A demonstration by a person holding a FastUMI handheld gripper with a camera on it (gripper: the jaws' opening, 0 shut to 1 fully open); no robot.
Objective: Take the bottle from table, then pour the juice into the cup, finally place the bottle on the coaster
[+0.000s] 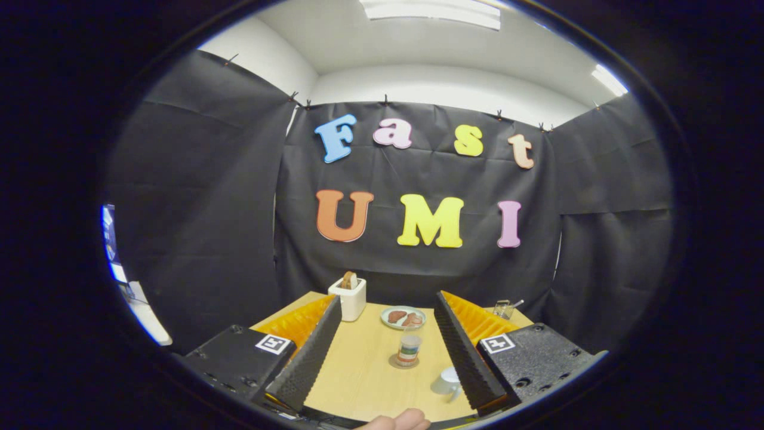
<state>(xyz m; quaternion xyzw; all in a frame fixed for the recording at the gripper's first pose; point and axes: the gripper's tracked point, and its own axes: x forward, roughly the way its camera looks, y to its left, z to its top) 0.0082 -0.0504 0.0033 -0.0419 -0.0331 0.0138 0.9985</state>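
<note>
Your gripper (388, 352): fingers spread wide, nothing between pads, no contact. Your hand (397, 421) visible at near edge. White cup (446, 381) nearest, lying just inside right finger. Bottle (409, 349) stands upright on coaster (396, 362), just ahead between fingers, slightly right of centre line, long axis vertical. Judgement: straight forward approach suits side grasp. Beyond: plate (403, 317) with food, toaster (348, 298) far left on tabletop (358, 376).
</note>
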